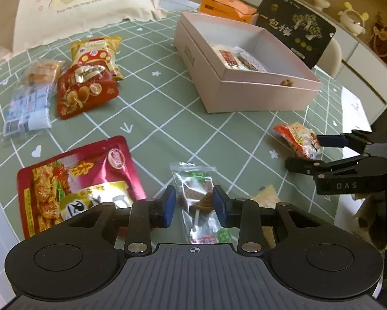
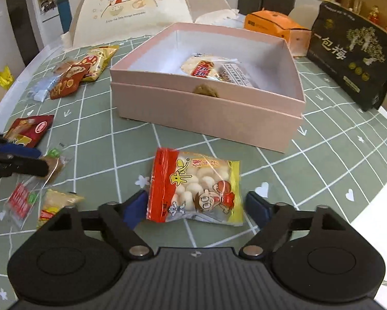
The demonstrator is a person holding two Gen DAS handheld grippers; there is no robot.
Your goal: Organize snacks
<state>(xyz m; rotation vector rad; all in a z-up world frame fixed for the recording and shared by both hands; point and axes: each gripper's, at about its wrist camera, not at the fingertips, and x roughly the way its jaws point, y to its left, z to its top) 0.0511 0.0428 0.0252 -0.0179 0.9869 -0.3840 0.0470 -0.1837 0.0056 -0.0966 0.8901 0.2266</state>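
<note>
Right wrist view: right tool (image 2: 197, 204) straddles the bun packet (image 2: 196, 187) on the tabletop (image 2: 322, 170), pads apart, nothing gripped; left tool (image 1: 194, 204) likewise released around a clear packet (image 1: 198, 199). Slick film could slip sideways.

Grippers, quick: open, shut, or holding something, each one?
Left gripper: open around the clear snack packet; pads not visibly pressing it.
Right gripper: open wide, straddling the white-ball snack bag on the table, not gripping.

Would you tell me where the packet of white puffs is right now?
In the right wrist view the packet of white puffs lies on the green tablecloth, between the right gripper's open jaws, just before the pink box.
</note>
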